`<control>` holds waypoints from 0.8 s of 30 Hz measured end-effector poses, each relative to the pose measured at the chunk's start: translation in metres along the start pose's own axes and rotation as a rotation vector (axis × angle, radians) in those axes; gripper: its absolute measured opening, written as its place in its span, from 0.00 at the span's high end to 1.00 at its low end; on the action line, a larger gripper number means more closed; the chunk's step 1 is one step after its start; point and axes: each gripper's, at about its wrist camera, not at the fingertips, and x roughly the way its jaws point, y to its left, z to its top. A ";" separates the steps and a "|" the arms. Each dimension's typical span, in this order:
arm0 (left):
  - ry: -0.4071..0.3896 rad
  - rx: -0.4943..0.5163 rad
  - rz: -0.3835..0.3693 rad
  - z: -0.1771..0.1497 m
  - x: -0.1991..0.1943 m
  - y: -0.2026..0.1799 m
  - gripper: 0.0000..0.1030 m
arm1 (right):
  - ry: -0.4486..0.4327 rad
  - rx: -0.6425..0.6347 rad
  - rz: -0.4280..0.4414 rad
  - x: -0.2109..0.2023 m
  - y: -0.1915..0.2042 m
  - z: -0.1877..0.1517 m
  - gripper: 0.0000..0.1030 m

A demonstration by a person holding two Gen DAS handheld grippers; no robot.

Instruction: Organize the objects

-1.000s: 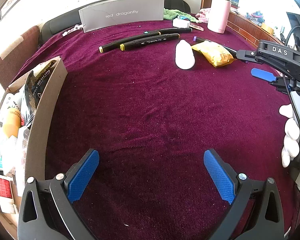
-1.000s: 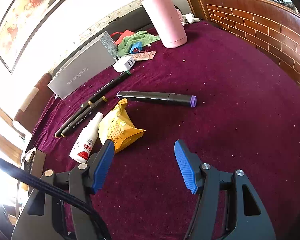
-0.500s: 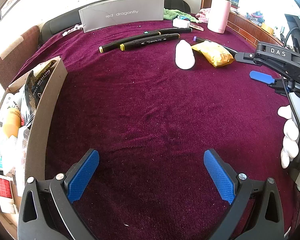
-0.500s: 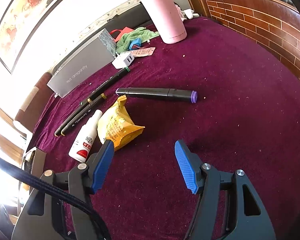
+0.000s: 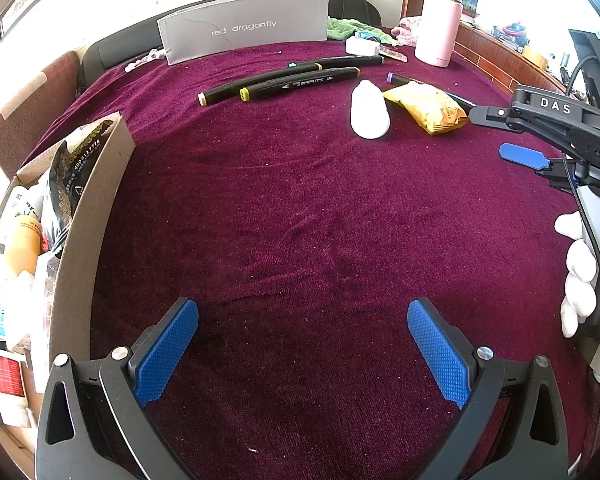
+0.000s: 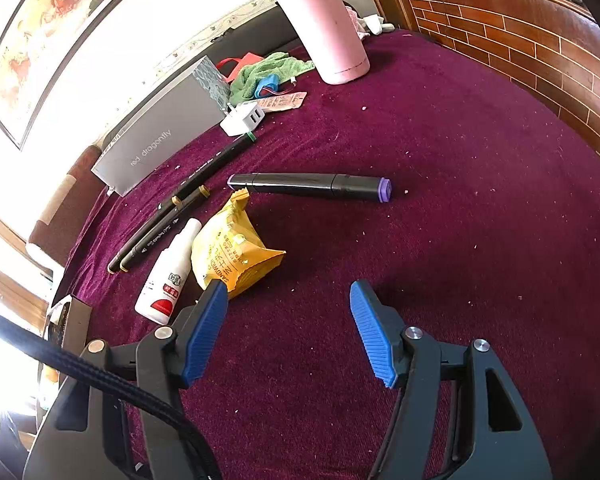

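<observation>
Hovering over the purple cloth [image 6: 440, 240], the right gripper [image 6: 288, 332] was spread, with nothing between its blue pads. Just beyond its left finger lay the yellow snack packet [image 6: 230, 254]; the white bottle [image 6: 168, 276] lay beside that, further left. The packet looked light, soft and crinkly, likely to slip or crush, so a gentle pinch across its puffed middle seemed best. Farther ahead lay the black marker [image 6: 312, 186], stiff and prone to roll; mid-barrel was the place to grip it. The left gripper [image 5: 304, 354] was also spread and empty, the cardboard box [image 5: 96, 220] to its left already holding items.
</observation>
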 end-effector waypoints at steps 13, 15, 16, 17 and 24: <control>0.000 -0.003 0.002 0.000 0.000 0.000 0.01 | -0.013 -0.024 -0.020 -0.002 0.004 0.000 0.37; 0.000 -0.003 0.002 0.001 0.000 0.000 0.01 | -0.012 -0.025 -0.025 -0.001 0.003 0.000 0.37; 0.000 -0.003 0.002 0.001 0.000 0.000 0.01 | -0.011 -0.023 -0.026 -0.001 0.003 0.000 0.37; 0.000 -0.005 -0.002 0.001 0.000 0.001 0.01 | -0.012 -0.019 -0.026 -0.001 0.002 0.000 0.37; -0.056 0.005 -0.040 0.031 -0.023 0.004 0.02 | -0.039 0.006 -0.024 -0.006 -0.003 0.002 0.37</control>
